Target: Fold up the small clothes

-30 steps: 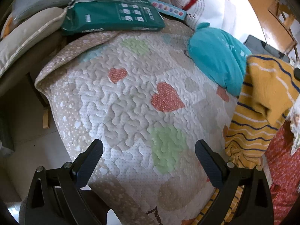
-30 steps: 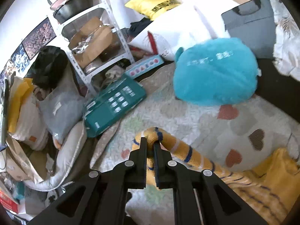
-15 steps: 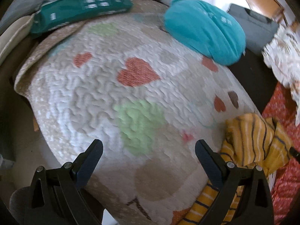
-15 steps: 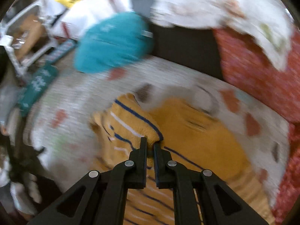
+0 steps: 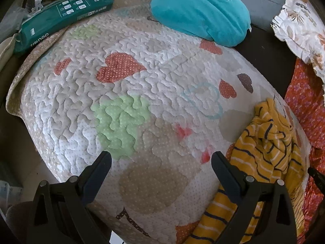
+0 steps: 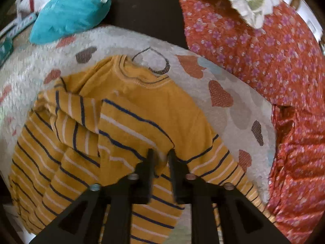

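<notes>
Mustard-yellow knit with thin navy and white stripes makes up the small long-sleeved sweater point(image 6: 130, 122), which lies on a quilted white cotton bedspread point(image 5: 142, 85) stitched in wavy puckered lines and patched with red, green, tan and brown dotted hearts. In the right wrist view the sweater's ribbed round neckline points away from the camera, one sleeve is folded across the plain yellow chest in soft rumpled layers, and the other sleeve runs out flat toward the lower right. The right gripper point(image 6: 161, 158) sits low over the folded sleeve; its black jaws have just been opening and now stand a narrow gap apart, with the sleeve's fabric showing in the gap but no longer pinched by the pads. The picture is slightly blurred there, so contact with the cloth cannot be ruled out.

From the left wrist view, the same sweater appears bunched at the bedspread's right edge, just beside the right-hand finger of the left gripper point(image 5: 161, 160). That gripper's jaws are spread wide with nothing between them, hovering above a tan heart patch.

At the far side of the bedspread rests a plump teal plush cushion point(image 5: 201, 12) with a fuzzy nap, and a dark green glossy plastic package point(image 5: 63, 18) lies on the far left corner. A red floral-print fabric point(image 6: 274, 81) borders the bedspread on the right.
</notes>
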`<action>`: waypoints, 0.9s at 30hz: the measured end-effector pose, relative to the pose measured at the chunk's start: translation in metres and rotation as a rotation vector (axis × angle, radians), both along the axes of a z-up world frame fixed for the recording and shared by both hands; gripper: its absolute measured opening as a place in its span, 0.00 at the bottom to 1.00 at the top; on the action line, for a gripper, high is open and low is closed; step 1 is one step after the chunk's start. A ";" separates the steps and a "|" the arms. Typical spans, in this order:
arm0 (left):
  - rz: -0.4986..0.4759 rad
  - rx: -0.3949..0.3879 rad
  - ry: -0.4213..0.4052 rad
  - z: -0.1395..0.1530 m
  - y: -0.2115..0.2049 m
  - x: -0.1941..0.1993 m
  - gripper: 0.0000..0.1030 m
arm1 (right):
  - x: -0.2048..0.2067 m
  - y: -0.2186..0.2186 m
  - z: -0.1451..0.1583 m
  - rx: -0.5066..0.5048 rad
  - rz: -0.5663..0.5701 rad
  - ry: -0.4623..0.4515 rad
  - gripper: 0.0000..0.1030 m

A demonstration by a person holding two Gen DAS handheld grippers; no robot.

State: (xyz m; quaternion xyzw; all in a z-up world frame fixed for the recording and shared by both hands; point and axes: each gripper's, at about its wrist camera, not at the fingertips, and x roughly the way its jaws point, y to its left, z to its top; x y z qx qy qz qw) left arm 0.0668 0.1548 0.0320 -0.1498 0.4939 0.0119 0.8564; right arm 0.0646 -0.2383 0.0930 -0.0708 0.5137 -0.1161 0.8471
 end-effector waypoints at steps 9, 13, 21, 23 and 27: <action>-0.056 -0.010 0.035 -0.009 -0.024 0.004 0.96 | -0.017 -0.007 -0.007 0.268 -0.090 -0.147 0.59; -0.087 0.005 0.033 -0.009 -0.037 0.002 0.96 | -0.004 0.018 -0.037 0.290 -0.041 -0.100 0.59; -0.101 0.008 0.029 -0.008 -0.041 0.002 0.96 | 0.037 0.028 -0.043 -0.001 0.031 0.084 0.05; -0.096 0.005 0.034 -0.009 -0.040 0.003 0.96 | 0.048 0.020 0.007 -0.116 0.037 0.006 0.04; -0.089 0.015 0.033 -0.009 -0.038 0.003 0.96 | 0.040 0.016 0.144 -0.150 0.062 -0.346 0.05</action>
